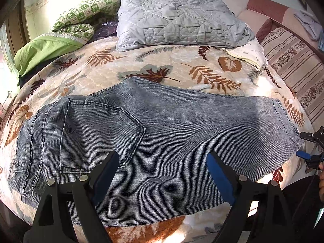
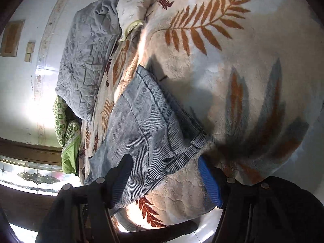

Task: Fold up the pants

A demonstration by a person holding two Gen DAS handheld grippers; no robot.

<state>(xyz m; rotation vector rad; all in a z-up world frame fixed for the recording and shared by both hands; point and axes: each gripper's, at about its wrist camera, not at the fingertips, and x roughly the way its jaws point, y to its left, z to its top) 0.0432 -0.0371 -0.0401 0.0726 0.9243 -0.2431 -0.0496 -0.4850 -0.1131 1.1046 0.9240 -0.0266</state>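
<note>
Grey-blue jeans (image 1: 162,133) lie flat across the bed, folded lengthwise, back pocket up, waist at the left, hems at the right. My left gripper (image 1: 163,158) is open and empty above the jeans' near edge by the pocket. My right gripper (image 2: 165,160) is open at the leg hems (image 2: 149,121), its fingers either side of the hem corner, not closed on it. The right gripper also shows at the right edge of the left wrist view (image 1: 309,145), beside the hems.
The bed has a cream leaf-print blanket (image 1: 121,64). A grey quilted pillow (image 1: 178,18) lies at the back, green bedding (image 1: 50,44) at the back left, a striped sofa (image 1: 297,60) on the right. A window and wall (image 2: 24,93) lie beyond the bed.
</note>
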